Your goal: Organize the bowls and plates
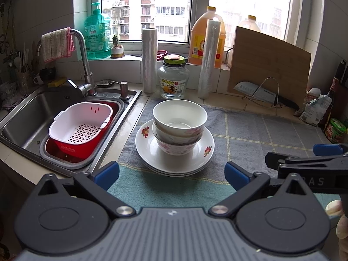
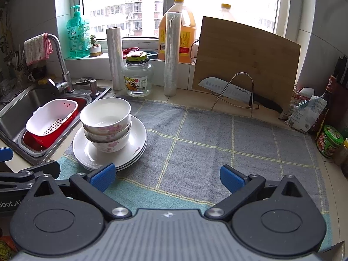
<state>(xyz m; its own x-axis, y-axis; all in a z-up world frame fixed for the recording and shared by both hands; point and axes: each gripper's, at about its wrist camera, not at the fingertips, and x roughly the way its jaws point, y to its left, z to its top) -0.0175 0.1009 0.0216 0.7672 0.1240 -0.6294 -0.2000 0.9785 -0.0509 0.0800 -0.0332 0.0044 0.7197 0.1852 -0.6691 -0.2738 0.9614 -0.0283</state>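
Note:
Three white floral bowls [image 1: 179, 128] are nested in a stack on a stack of white plates [image 1: 150, 154] on a grey checked cloth [image 1: 250, 130]. The bowls [image 2: 106, 124] and plates [image 2: 134, 143] also show at the left in the right wrist view. My left gripper [image 1: 171, 175] is open and empty, just in front of the plates. My right gripper [image 2: 167, 177] is open and empty over the cloth [image 2: 217, 134], to the right of the plates. The right gripper's side shows at the right edge of the left wrist view [image 1: 304, 158].
A steel sink [image 1: 26, 117] at left holds a white and red strainer basket [image 1: 80, 128]. A faucet [image 1: 83, 65], a glass jar [image 1: 173, 78], two film rolls, oil jugs, a cutting board [image 2: 248, 63], a knife [image 2: 237, 93] on a wire rack and jars at right line the back.

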